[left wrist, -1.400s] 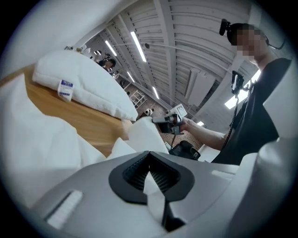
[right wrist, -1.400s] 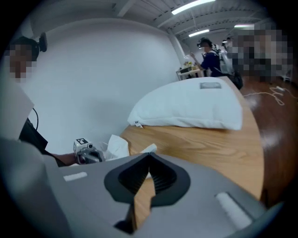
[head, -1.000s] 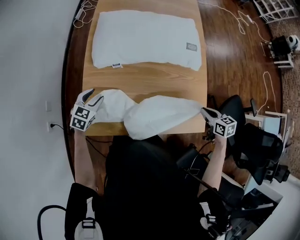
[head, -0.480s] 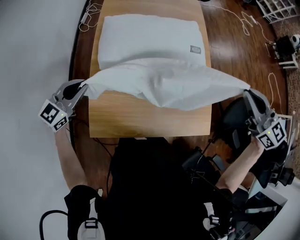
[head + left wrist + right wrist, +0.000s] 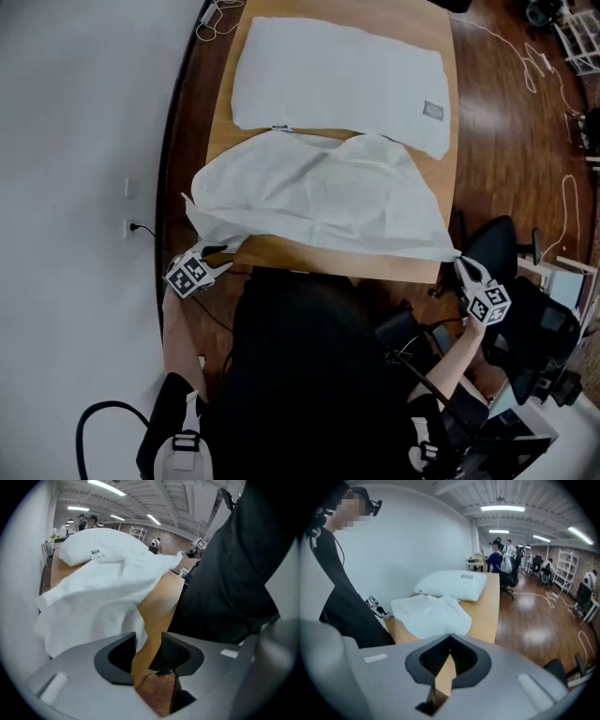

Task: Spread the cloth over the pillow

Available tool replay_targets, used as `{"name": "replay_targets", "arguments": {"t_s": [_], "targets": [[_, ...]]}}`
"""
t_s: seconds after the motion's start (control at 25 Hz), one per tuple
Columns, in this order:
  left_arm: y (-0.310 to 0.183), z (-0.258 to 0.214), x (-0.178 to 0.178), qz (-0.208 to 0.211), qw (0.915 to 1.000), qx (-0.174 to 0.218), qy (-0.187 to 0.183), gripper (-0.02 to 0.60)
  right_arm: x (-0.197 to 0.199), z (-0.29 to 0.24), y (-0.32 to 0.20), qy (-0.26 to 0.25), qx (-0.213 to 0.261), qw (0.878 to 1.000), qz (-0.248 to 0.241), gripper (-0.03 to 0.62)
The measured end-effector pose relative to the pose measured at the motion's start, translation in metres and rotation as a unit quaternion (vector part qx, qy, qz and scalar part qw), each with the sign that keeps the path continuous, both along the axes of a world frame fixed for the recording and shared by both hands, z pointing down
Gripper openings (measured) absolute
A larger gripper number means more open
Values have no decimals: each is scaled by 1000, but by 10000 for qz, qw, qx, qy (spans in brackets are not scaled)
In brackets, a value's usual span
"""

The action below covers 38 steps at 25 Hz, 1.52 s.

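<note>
Standing at the near edge of the table (image 5: 319, 259), we hold both grippers low and wide apart, so that the cloth (image 5: 319, 192) between them lies stretched rather than bunched. Our left gripper (image 5: 149, 639) has just been opening. Its jaws stand apart, the cloth's near-left corner drapes just beside one jaw, unpinched, and only wood and floor show in the gap. Our right gripper (image 5: 450, 639) is closed, its tips nipping the near-right corner, which keeps that side taut.

The cloth rests mostly on bare wood, wrinkled, and its far edge only just laps the near edge of the pillow (image 5: 337, 75). That leaves it short of where the task wants it. The pillow lies flat across the far end of the table, almost all of it uncovered.

We judge the spread barely begun. The left corner likely needs regripping, and then both corners need carrying over the pillow to its far side.
</note>
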<state>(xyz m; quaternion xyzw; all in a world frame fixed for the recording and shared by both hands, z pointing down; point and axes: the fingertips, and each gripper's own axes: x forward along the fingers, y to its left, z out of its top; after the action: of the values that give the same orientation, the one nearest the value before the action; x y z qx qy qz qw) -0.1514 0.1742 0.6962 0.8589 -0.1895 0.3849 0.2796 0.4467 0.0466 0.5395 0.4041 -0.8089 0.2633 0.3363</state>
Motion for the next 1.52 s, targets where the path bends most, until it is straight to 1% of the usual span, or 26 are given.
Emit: {"name": "replay_targets", "arguments": {"t_s": [0.04, 0.12, 0.16, 0.2, 0.24, 0.28, 0.32, 0.4, 0.44, 0.48, 0.52, 0.6, 0.64, 0.68, 0.76, 0.84, 0.96, 1.0, 1.04, 1.12, 1.16, 1.24, 1.32, 1.4, 1.44, 1.52], "targets": [[8, -4, 2, -151, 9995, -114, 247, 174, 0, 20, 10, -36, -174, 9998, 60, 5], [19, -24, 2, -399, 9940, -413, 927, 182, -1, 37, 21, -109, -275, 9994, 203, 6], [28, -33, -2, -414, 9904, -642, 1155, 181, 0, 39, 23, -142, -260, 9992, 281, 6], [37, -36, -11, -429, 9883, -832, 1208, 181, 3, 38, 22, -193, -223, 9989, 352, 5], [40, -35, -27, -552, 9882, -898, 1111, 181, 5, 35, 20, -261, -173, 9986, 425, 5], [34, -30, -48, -847, 9884, -815, 966, 181, 8, 31, 17, -338, -115, 9981, 503, 6], [18, -25, -72, -1285, 9860, -617, 861, 181, 9, 29, 13, -421, -62, 9975, 560, 6], [-26, -18, -112, -2182, 9719, -155, 872, 181, 8, 25, 6, -543, 3, 9970, 560, 6], [-47, -13, -124, -2452, 9647, -8, 958, 181, 6, 24, 3, -554, 18, 9970, 545, 5], [-64, -7, -131, -2551, 9612, 47, 1046, 187, 4, 21, 0, -542, 25, 9971, 532, 6], [-76, 1, -135, -2515, 9615, 14, 1107, 221, 2, 19, -2, -525, 26, 9973, 514, 6], [-92, 17, -137, -2334, 9637, -211, 1280, 236, -2, 12, -5, -512, 18, 9976, 466, 6], [-100, 21, -136, -2291, 9615, -341, 1476, 244, -2, 8, -7, -520, 12, 9977, 440, 6], [-107, 21, -133, -2266, 9567, -482, 1763, 245, -4, 6, -9, -535, 1, 9977, 406, 6], [-117, 15, -124, -2143, 9420, -794, 2458, 251, -9, 3, -10, -545, -50, 9979, 347, 6], [-125, 4, -122, -2042, 9260, -942, 3033, 273, -15, 0, -9, -528, -121, 9981, 295, 6], [-142, -12, -133, -2272, 9022, -885, 3559, 279, -22, -6, -9, -476, -173, 9984, 242, 6], [-144, -13, -133, -2253, 9003, -919, 3608, 279, -25, -7, -10, -485, -175, 9984, 218, 6], [-143, -9, -131, -2149, 9033, -994, 3576, 279, -28, -8, -11, -481, -170, 9985, 214, 6], [-138, 8, -126, -1924, 9139, -1187, 3371, 279, -35, -11, -12, -443, -155, 9987, 215, 6], [-137, 15, -125, -1909, 9163, -1259, 3289, 279, -39, -12, -12, -430, -156, 9987, 201, 6], [-137, 22, -127, -1985, 9131, -1349, 3295, 269, -45, -13, -12, -405, -164, 9989, 159, 6], [-135, 23, -126, -1905, 9115, -1451, 3345, 142, -50, -14, -13, -399, -148, 9990, 123, 6], [-129, 21, -127, -1689, 9167, -1506, 3293, 16, -56, -15, -13, -410, -107, 9990, 109, 6], [-126, 17, -129, -1605, 9186, -1476, 3296, 13, -58, -16, -13, -406, -84, 9991, 117, 6], [-123, -3, -136, -1543, 9183, -1247, 3425, 11, -62, -21, -11, -371, -8, 9992, 177, 6]]}}
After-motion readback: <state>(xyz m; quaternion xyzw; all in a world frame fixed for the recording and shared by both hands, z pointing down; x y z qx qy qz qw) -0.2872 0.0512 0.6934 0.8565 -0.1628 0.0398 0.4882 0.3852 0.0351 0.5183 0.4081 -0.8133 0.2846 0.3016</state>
